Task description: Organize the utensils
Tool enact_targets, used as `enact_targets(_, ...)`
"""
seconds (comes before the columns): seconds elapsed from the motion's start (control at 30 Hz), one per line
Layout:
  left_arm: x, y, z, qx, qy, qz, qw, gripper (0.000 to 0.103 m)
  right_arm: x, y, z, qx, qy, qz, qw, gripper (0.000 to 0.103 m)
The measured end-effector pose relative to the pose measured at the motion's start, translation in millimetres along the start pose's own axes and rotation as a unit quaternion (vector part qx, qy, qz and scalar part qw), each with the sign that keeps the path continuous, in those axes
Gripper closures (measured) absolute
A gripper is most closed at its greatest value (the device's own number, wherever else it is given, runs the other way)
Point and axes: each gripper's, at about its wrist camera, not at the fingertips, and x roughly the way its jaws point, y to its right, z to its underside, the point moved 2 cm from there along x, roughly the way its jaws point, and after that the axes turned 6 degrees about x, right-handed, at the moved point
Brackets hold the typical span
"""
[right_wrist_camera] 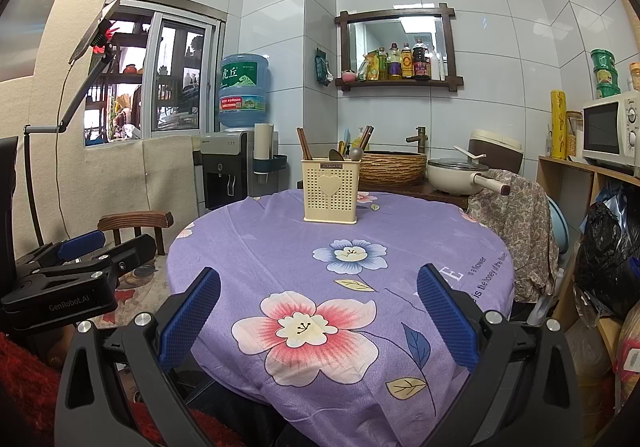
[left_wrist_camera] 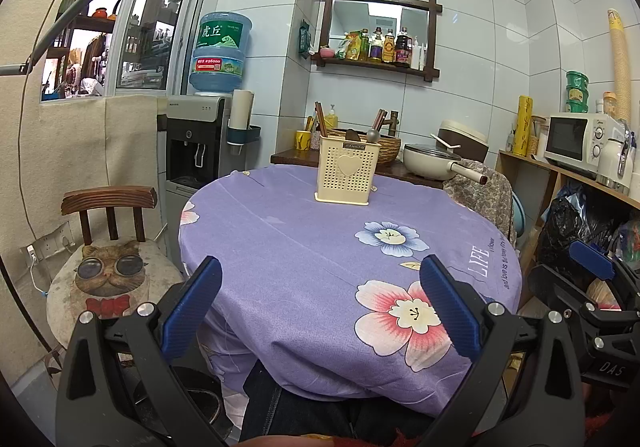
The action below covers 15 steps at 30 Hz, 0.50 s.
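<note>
Legible markings: "JIANHAO" on the plate at the top of the cream utensil holder [right_wrist_camera: 330, 191]. "虎丘" on the water bottle [left_wrist_camera: 221, 53] label. "LIFE" printed on the purple tablecloth [left_wrist_camera: 304, 239], right side. "GenRobot.AI" on the left gripper [right_wrist_camera: 80, 267] body.

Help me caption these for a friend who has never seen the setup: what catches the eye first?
The purple flowered tablecloth fills the middle, with a cream utensil holder standing at its far side, chopsticks and spoons poking up. Both open claws, left claw and right claw, frame the near edge, empty.
</note>
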Motion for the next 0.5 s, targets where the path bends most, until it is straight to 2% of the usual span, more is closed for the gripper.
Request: enact_targets(0.5,-0.2,0.6,0.7,0.000,0.001,0.000,1.0000,0.006,-0.4,0.7,-0.2,0.000,-0.001,0.000,1.000,0.006)
